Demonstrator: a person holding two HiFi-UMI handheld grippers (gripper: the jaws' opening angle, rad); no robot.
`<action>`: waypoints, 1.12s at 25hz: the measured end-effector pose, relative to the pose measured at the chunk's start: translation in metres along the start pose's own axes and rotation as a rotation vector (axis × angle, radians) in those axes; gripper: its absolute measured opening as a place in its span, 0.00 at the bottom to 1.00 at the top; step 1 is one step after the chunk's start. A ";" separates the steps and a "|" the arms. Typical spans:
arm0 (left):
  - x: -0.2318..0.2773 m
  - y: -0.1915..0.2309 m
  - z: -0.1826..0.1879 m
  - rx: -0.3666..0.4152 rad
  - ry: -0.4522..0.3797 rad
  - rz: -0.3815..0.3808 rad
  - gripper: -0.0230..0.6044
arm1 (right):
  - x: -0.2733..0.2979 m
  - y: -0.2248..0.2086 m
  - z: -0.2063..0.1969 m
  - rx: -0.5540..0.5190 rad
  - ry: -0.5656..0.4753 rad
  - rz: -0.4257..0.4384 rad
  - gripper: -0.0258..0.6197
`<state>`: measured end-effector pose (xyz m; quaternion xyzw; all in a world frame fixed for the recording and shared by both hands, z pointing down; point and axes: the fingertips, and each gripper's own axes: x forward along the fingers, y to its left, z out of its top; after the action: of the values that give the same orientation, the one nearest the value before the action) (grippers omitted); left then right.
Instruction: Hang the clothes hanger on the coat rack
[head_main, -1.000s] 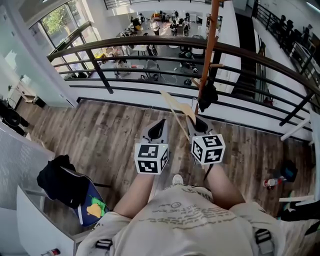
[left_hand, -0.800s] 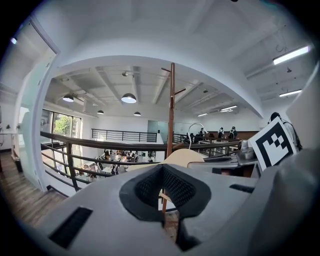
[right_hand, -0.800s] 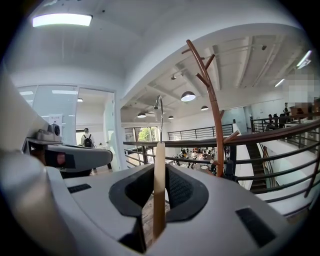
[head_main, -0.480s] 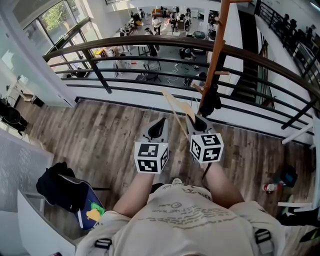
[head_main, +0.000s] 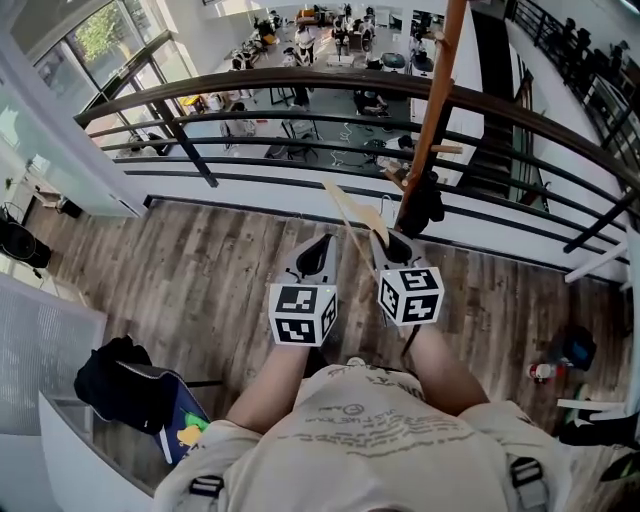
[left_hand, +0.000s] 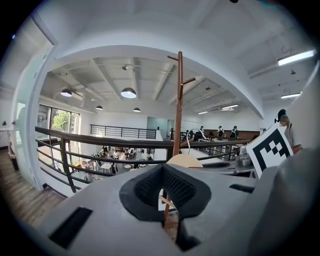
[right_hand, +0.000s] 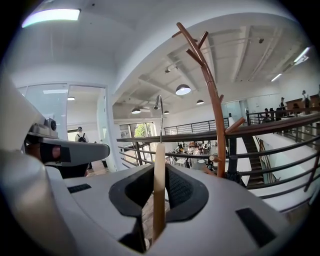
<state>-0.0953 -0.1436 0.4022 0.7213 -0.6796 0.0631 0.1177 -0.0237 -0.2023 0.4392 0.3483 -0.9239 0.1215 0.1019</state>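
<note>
You clench the hanger (right_hand: 159, 165) hook-up in your right gripper (head_main: 388, 243), ready for a coat rack (head_main: 433, 120) peg, upper right; left gripper (head_main: 318, 250) closed, empty.

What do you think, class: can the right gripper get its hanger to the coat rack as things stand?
Probably yes. The right gripper is shut on the hanger, and the coat rack stands just ahead, nothing between them; its upper pegs are higher, so a lift seems needed.
</note>
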 end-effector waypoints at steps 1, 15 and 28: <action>0.004 0.003 0.001 -0.001 0.000 -0.004 0.04 | 0.005 -0.001 0.000 0.001 0.003 -0.003 0.12; 0.090 0.058 0.035 0.021 -0.024 -0.102 0.04 | 0.088 -0.018 0.020 0.008 -0.007 -0.070 0.12; 0.175 0.093 0.044 0.064 0.017 -0.261 0.04 | 0.160 -0.064 0.009 0.113 0.030 -0.246 0.12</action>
<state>-0.1790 -0.3283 0.4113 0.8063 -0.5768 0.0751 0.1077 -0.0998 -0.3506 0.4843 0.4621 -0.8644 0.1650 0.1101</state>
